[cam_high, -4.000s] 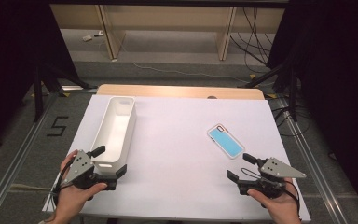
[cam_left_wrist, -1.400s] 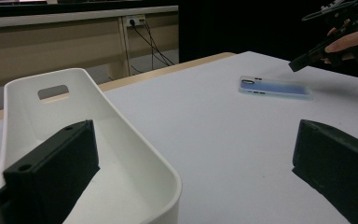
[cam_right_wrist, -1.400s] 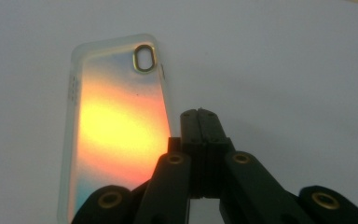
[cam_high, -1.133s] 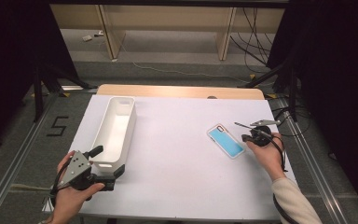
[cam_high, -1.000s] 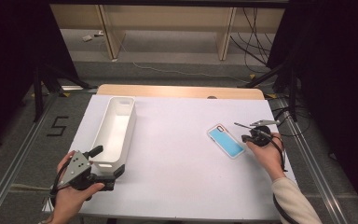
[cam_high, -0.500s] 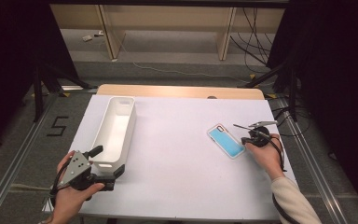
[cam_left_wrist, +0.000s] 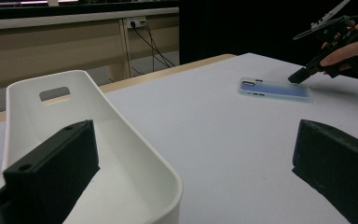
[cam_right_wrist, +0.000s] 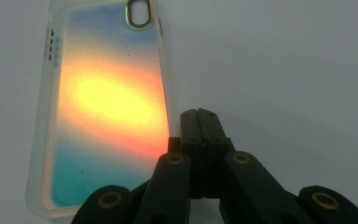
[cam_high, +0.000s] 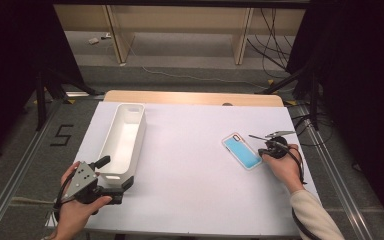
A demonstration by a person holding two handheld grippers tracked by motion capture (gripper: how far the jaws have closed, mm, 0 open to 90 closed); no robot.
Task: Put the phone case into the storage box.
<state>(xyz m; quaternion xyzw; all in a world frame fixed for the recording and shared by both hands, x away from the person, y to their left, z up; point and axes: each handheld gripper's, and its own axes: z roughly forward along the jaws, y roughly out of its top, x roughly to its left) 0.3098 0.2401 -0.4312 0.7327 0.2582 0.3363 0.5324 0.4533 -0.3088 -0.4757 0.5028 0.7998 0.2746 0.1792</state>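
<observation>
One white table (cam_high: 195, 170); left hand-held gripper (cam_high: 111, 173) spread, right hand-held gripper (cam_high: 258, 151) pressed together.

Bare table (cam_high: 190, 150) between bin (cam_high: 124, 137) and phone case (cam_high: 242, 151).

L hand-held gripper (cam_high: 114, 172) jaws wide; R hand-held gripper (cam_high: 254, 137) closed.

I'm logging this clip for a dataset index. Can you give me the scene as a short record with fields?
surface: white table
bin: long white bin, at the table's left, looks empty
phone case: iridescent phone case, flat on the table at right
left gripper: left gripper, jaws open astride the bin's near end wall
right gripper: right gripper, jaws shut, tip at the case's long edge, gripping nothing
</observation>
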